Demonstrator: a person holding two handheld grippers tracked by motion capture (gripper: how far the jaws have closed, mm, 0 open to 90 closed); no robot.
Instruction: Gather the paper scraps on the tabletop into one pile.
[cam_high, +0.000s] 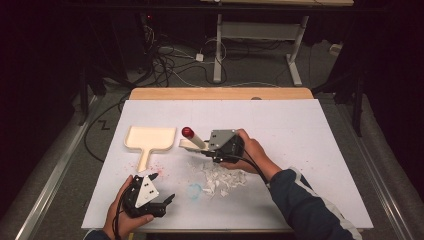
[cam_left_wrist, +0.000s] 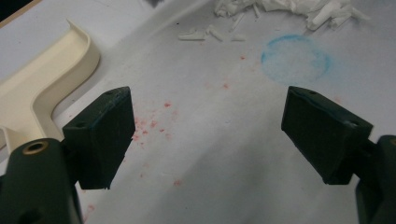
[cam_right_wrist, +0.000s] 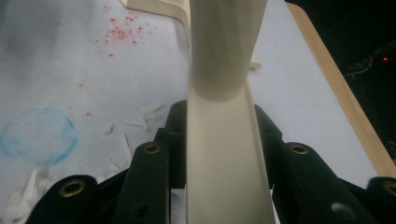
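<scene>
Dim room, lit table, soft close-up focus.

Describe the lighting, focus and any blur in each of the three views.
High view: the white table is evenly lit, the room behind dark, everything slightly soft. Left gripper view: open black jaws sharp, the blue ring stain and paper scraps softer. Right gripper view: the cream brush handle, clamped in the right gripper, looms close and blurry; its upper part is shadowed.

Cream dustpan (cam_high: 150, 138) at ten o'clock on the white table sheet (cam_high: 310, 150). Brush (cam_high: 194, 138): cream handle, red end cap. White paper scraps (cam_high: 220, 179). Blue ring stain (cam_high: 194, 191); red specks (cam_left_wrist: 154, 123), possibly pigment. Both grippers black.
</scene>
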